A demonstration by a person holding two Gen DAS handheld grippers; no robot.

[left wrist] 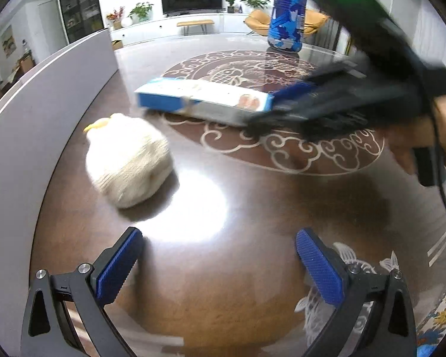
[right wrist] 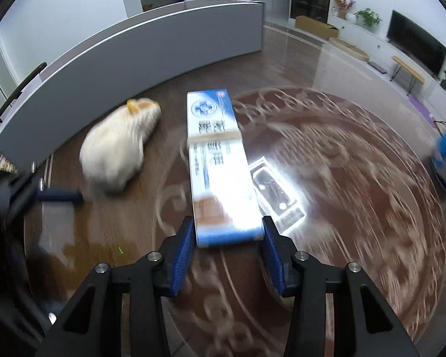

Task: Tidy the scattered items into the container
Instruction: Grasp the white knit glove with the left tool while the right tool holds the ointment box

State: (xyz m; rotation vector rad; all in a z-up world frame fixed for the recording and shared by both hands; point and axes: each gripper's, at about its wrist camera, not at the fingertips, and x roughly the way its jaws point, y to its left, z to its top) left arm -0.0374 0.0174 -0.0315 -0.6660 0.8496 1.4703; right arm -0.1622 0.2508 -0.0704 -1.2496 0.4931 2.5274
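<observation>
Toothpaste box (right wrist: 220,172): long glossy blue-white carton, near end clamped between the right tool's (right wrist: 226,238) ribbed blue pads, above the polished tabletop (right wrist: 356,196). Keep it level when carrying it to the grey container (right wrist: 133,62). Left tool (left wrist: 220,261) gapes empty. Beside: soft knitted cream pouch (right wrist: 119,151).

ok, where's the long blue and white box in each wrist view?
Left wrist: the blue and white box lies across mid-frame, its right end in the right gripper.
Right wrist: the box runs up the centre, its near end clamped between the pads.
Shared landmark: the cream plush toy, left of the box in both.
</observation>
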